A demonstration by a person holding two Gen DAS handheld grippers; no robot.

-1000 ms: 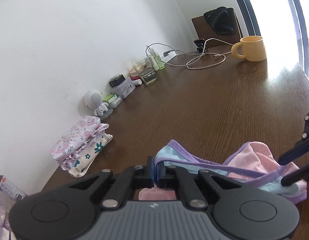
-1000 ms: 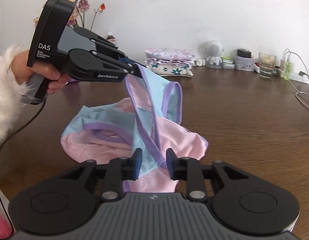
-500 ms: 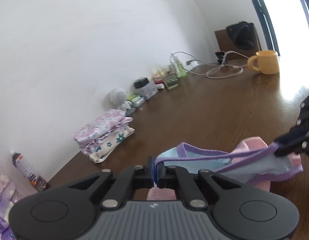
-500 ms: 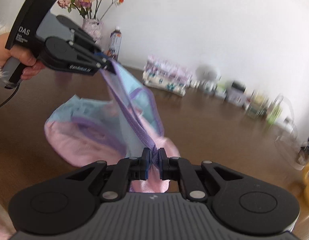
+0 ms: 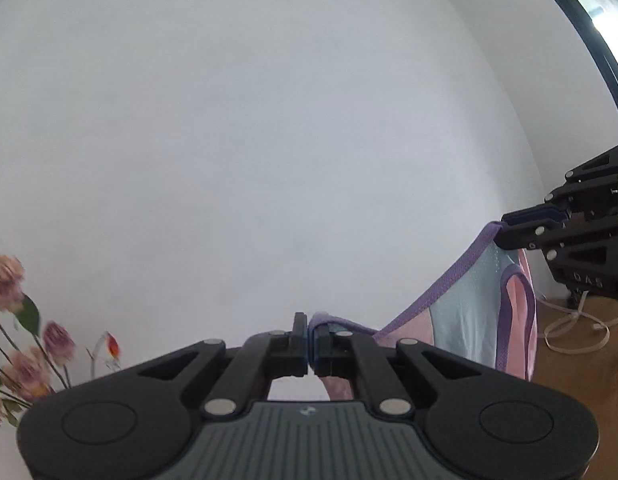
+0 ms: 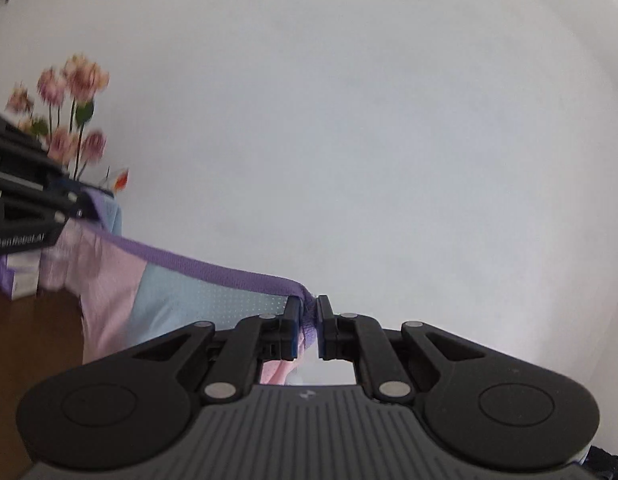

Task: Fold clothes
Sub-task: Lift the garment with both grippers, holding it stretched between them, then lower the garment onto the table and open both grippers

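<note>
A small pink and light-blue garment [image 5: 469, 320] with a purple waistband hangs in the air, stretched between both grippers. My left gripper [image 5: 310, 334] is shut on one end of the purple band. My right gripper [image 6: 308, 320] is shut on the other end, and the waistband [image 6: 213, 270] runs taut from it up to the left gripper [image 6: 85, 210] at the left edge. In the left wrist view the right gripper [image 5: 505, 228] pinches the band at the right edge. The garment's lower part hangs free above the brown table [image 6: 33, 344].
Both cameras face a plain white wall. Pink dried flowers [image 6: 69, 92] stand at the left, also seen in the left wrist view as flowers [image 5: 25, 344]. White cables [image 5: 577, 332] lie on the table at the right. A dark window frame [image 5: 589, 40] runs along the upper right.
Both grippers have lifted the garment off the table and pulled apart, so the waistband is now stretched high and the views tilt up to the wall. The right gripper closed on the band earlier.
</note>
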